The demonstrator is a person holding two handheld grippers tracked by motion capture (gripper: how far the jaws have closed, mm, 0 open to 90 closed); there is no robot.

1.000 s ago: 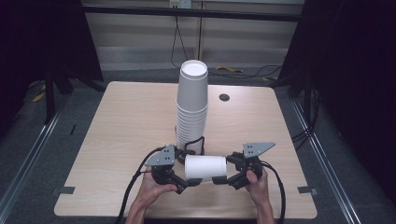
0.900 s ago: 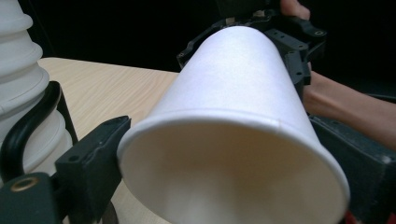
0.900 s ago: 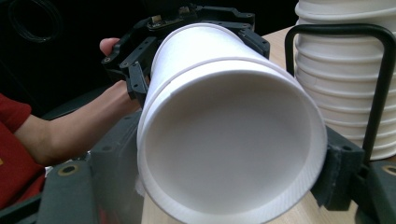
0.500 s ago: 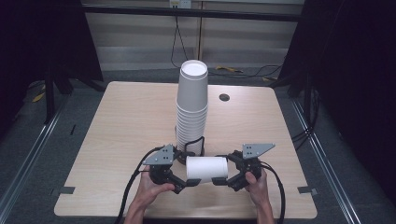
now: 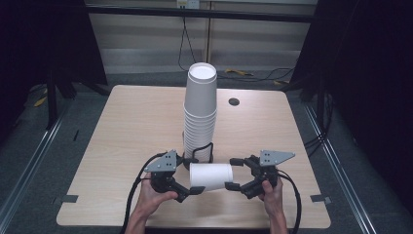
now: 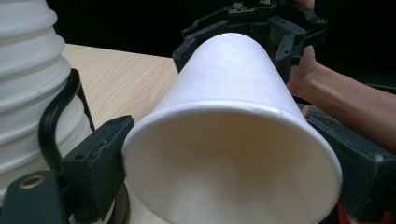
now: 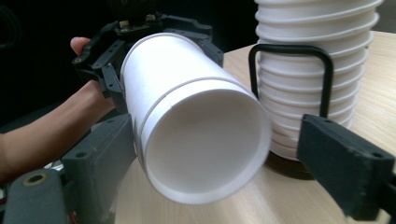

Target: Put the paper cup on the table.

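Paper cup held sideways between the two tools

The left tool clamps the cup's wide rim; the right tool stands spread around the narrow end — grip unclear — with the tall cup stack on the tabletop just beyond both.

Tall stack of white paper cups stands upright mid-tabletop, held in a black wire holder. Small dark round hole toward the far edge. Dark curtains behind, cables on floor.
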